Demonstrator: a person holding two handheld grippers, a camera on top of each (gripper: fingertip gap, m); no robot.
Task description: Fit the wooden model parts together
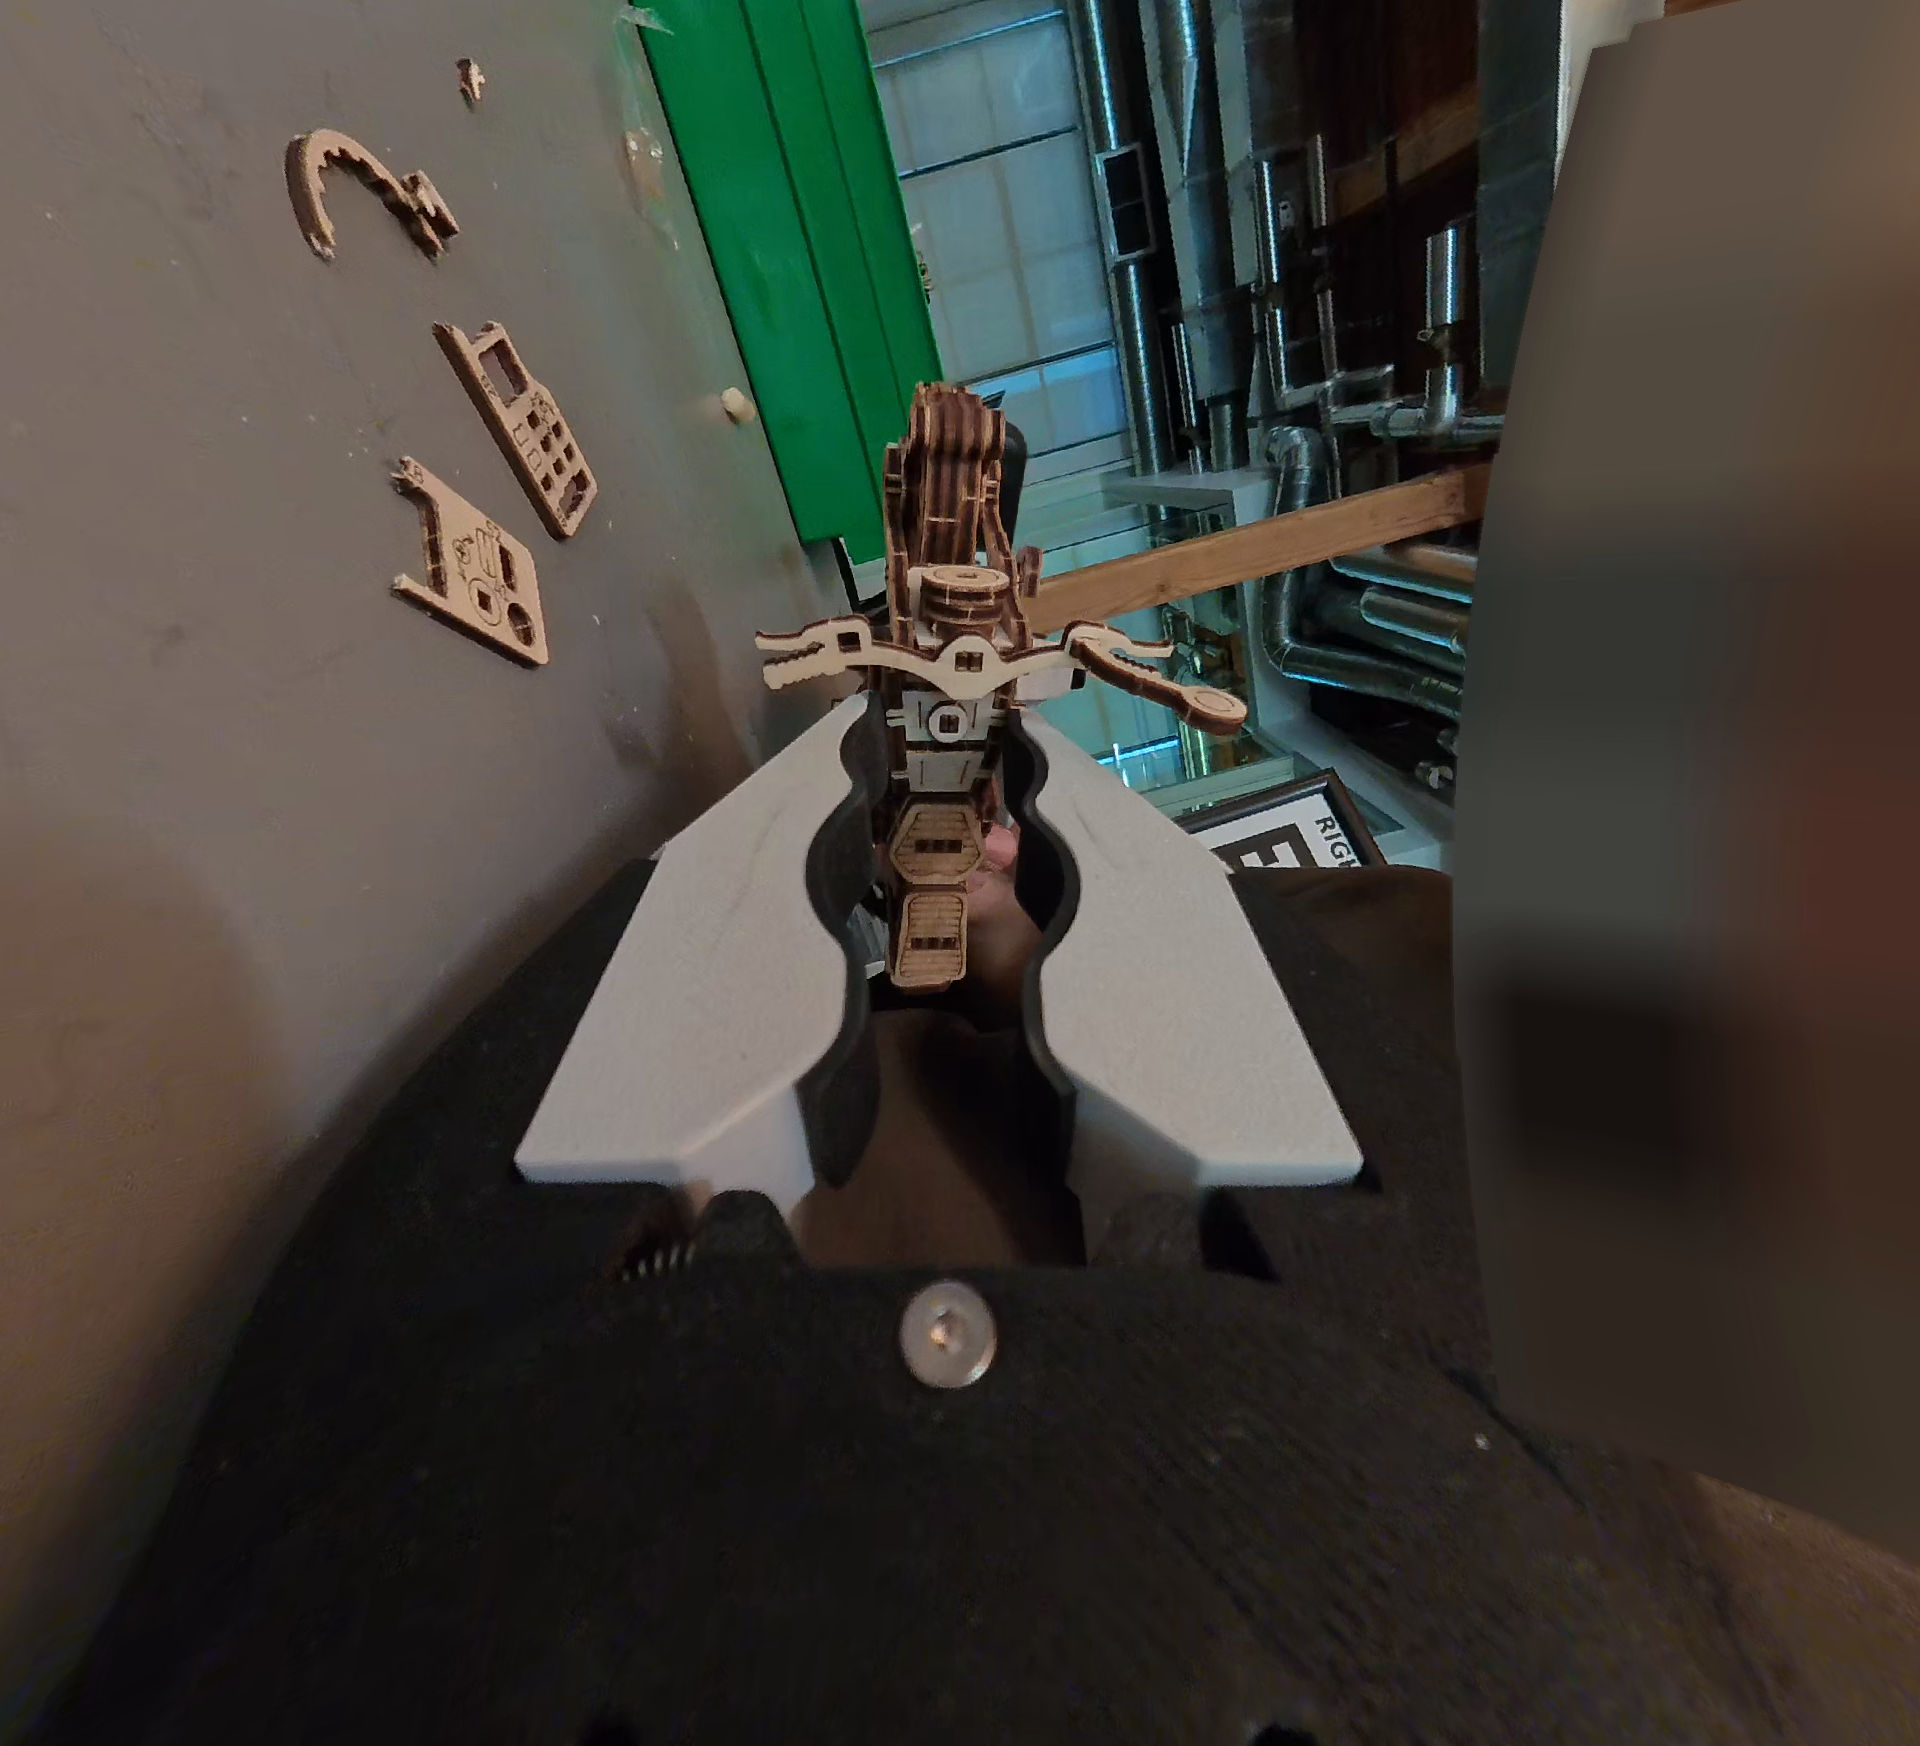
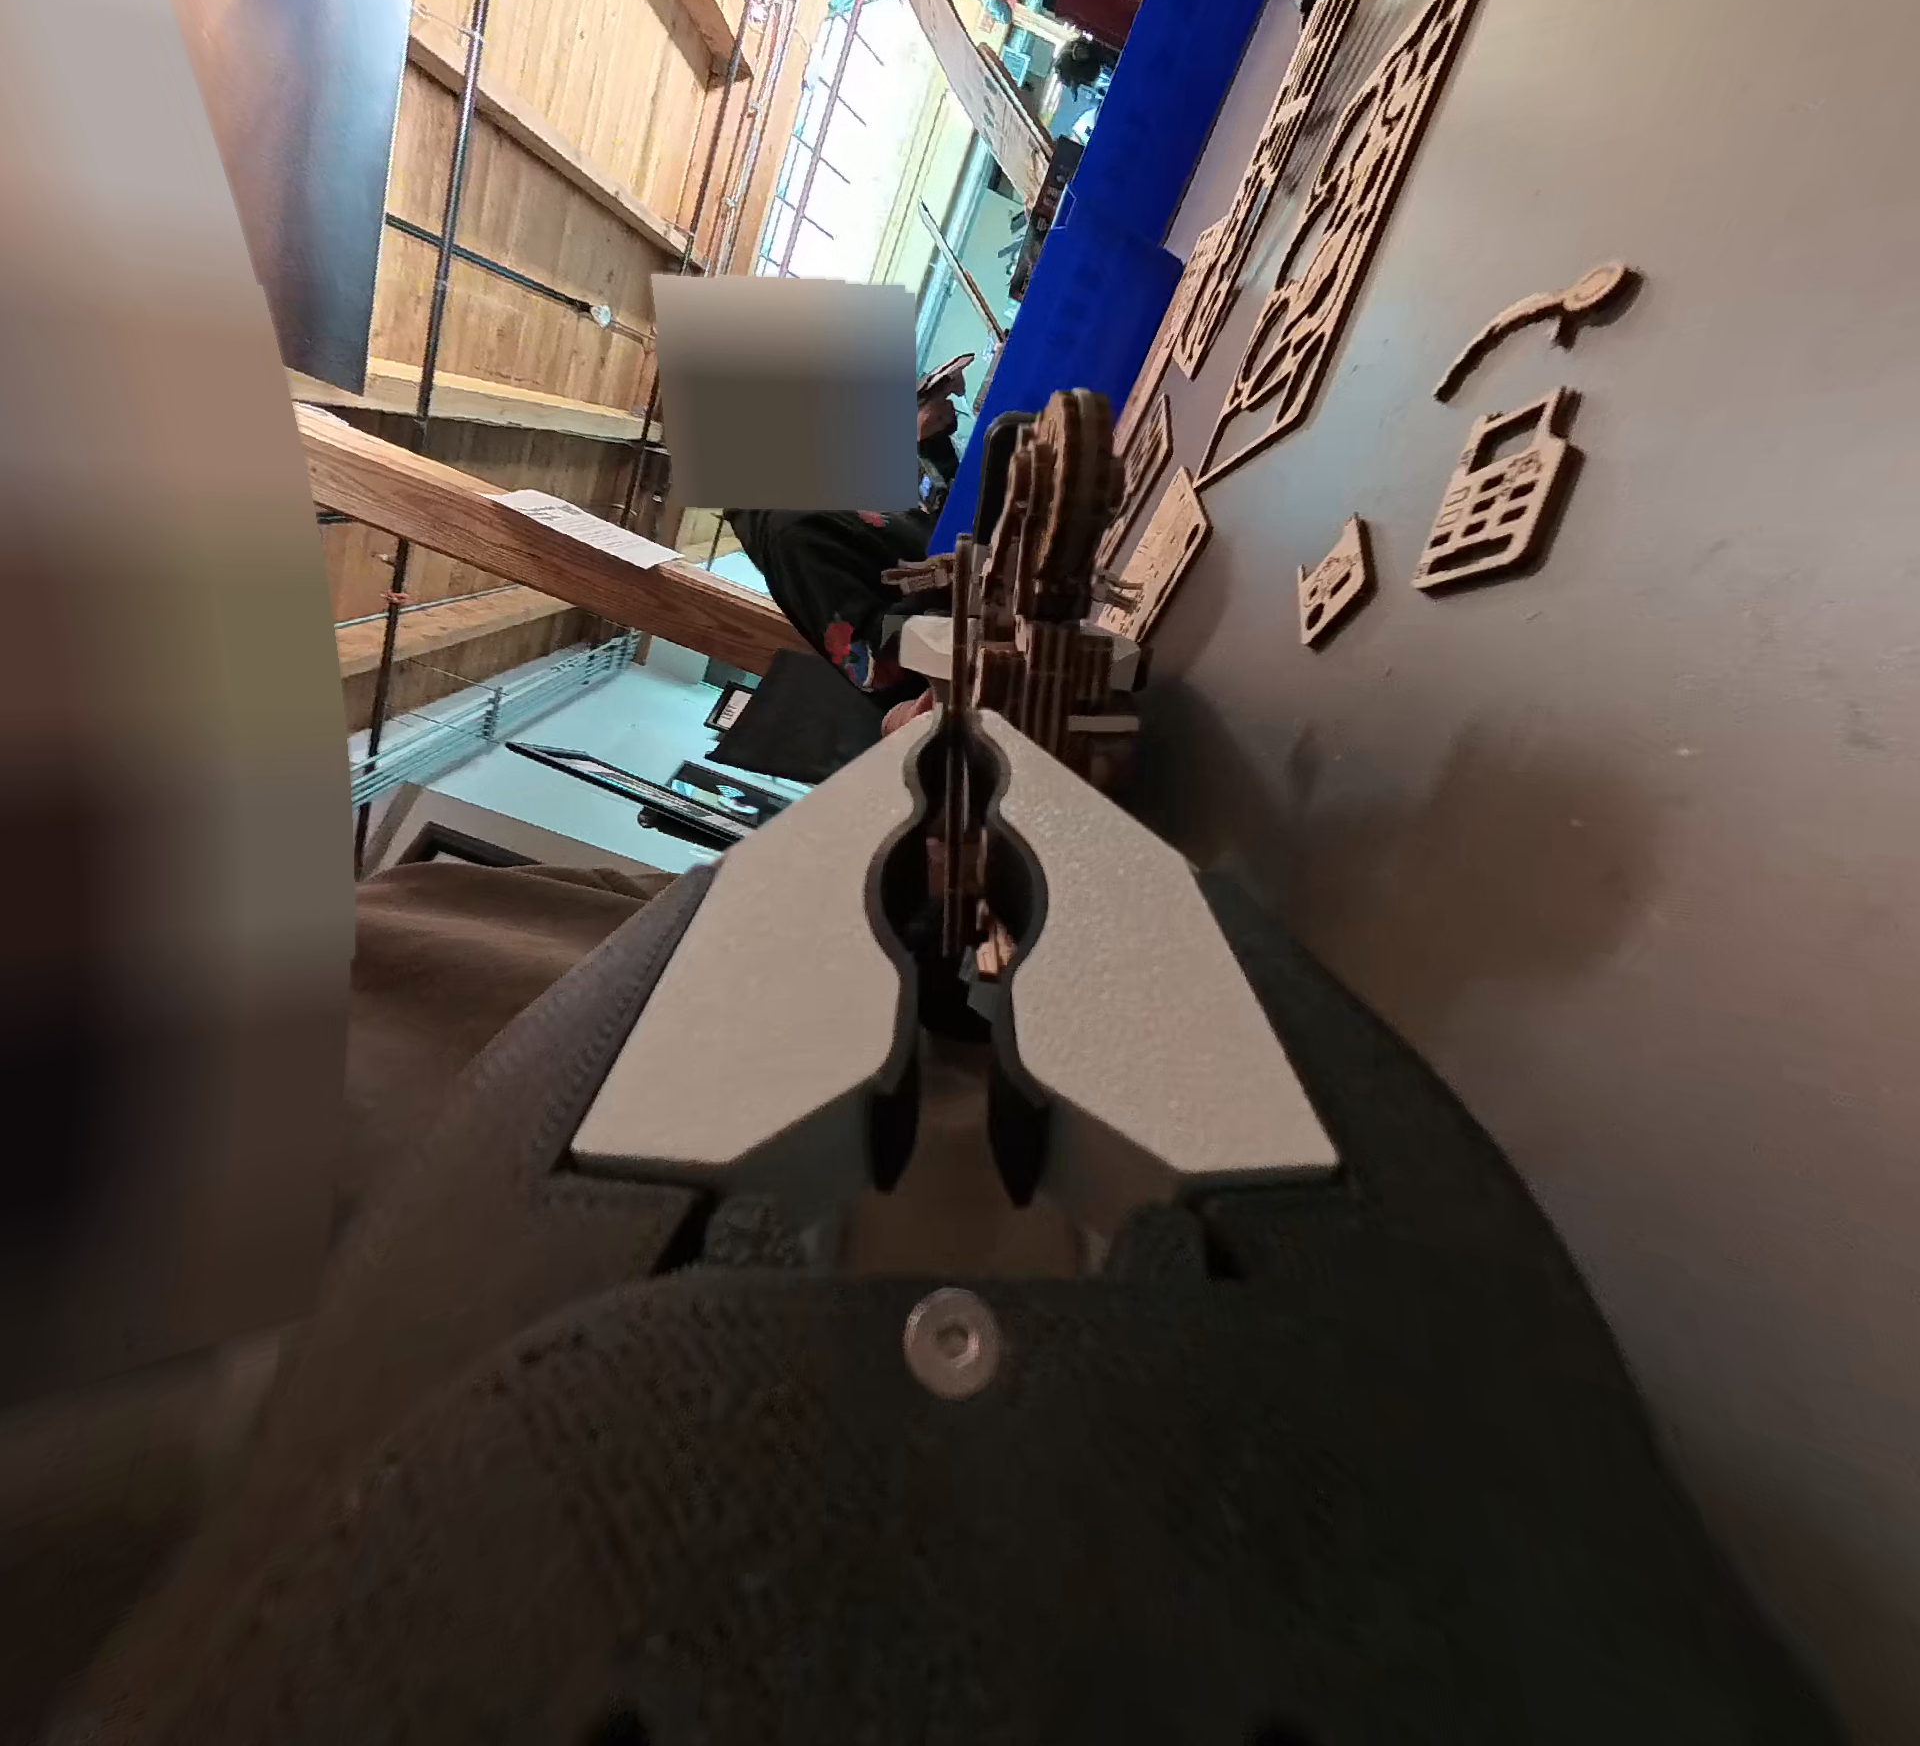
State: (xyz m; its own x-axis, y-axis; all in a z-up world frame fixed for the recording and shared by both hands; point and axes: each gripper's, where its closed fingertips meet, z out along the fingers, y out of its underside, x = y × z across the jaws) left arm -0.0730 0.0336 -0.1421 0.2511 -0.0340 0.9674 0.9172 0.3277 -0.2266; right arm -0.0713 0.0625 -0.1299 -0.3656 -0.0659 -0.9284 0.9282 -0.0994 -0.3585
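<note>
In the left wrist view my left gripper (image 1: 940,722) is shut on the wooden motorcycle model (image 1: 948,553) and holds it off the table, with its handlebars (image 1: 966,657) across the fingertips. In the right wrist view my right gripper (image 2: 958,728) is shut on a thin flat wooden part (image 2: 961,616), seen edge-on. That part stands right beside the model (image 2: 1055,553); I cannot tell whether they touch. The white fingertips (image 2: 925,642) of the left gripper show on both sides of the model.
The grey table (image 1: 260,761) carries loose parts: a curved piece (image 1: 353,190), two cut panels (image 1: 520,429) (image 1: 473,574), a curved rod (image 2: 1543,320), a keypad-like panel (image 2: 1496,491), a small piece (image 2: 1335,579) and cut-out sheets (image 2: 1340,190). A green bin (image 1: 790,242) and a blue bin (image 2: 1122,190) stand at the table's far edge. Some 4 cm of space lies between my two pairs of fingers.
</note>
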